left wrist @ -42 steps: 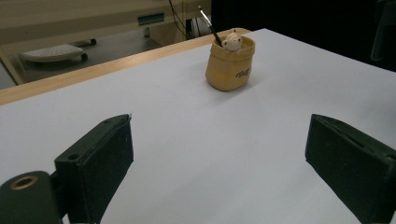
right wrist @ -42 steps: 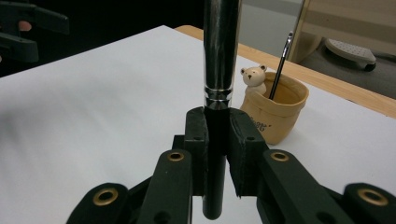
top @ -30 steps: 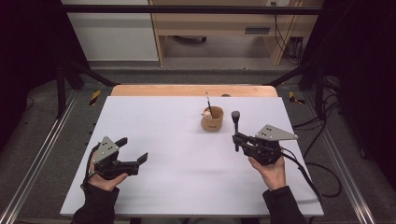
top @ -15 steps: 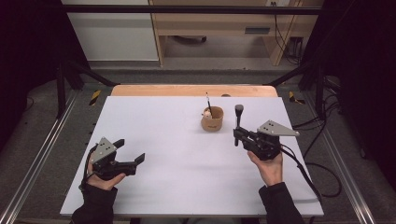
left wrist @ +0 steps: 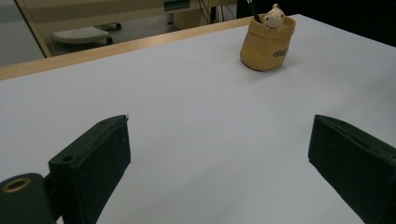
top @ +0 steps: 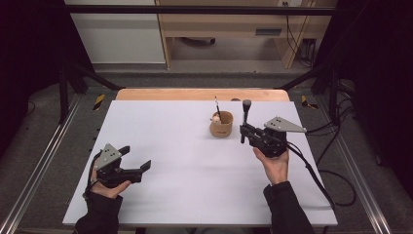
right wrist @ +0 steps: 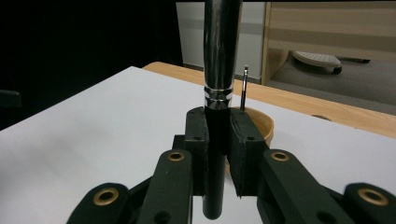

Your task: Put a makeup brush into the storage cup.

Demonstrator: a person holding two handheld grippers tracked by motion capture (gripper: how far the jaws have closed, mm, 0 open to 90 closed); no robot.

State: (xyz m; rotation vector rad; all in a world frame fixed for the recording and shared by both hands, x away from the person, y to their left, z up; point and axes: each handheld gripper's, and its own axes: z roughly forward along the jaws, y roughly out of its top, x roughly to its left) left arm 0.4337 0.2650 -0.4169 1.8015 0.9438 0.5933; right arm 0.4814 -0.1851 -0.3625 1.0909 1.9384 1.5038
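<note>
The right gripper (top: 245, 130) is clamped on an upright black-and-chrome makeup brush (right wrist: 218, 74), just beside the small tan fabric cup (top: 221, 124) holding a thin black stick (top: 217, 106). The left gripper (top: 136, 157) rests with jaws wide apart above the white tabletop (top: 195, 165). Beyond its pale wooden far edge (top: 195, 94) lie grey floor (top: 219, 73) and a light-wood cabinet (top: 229, 24).

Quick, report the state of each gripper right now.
Left gripper: open, holding nothing.
Right gripper: closed on the makeup brush, held upright beside the tan cup.
</note>
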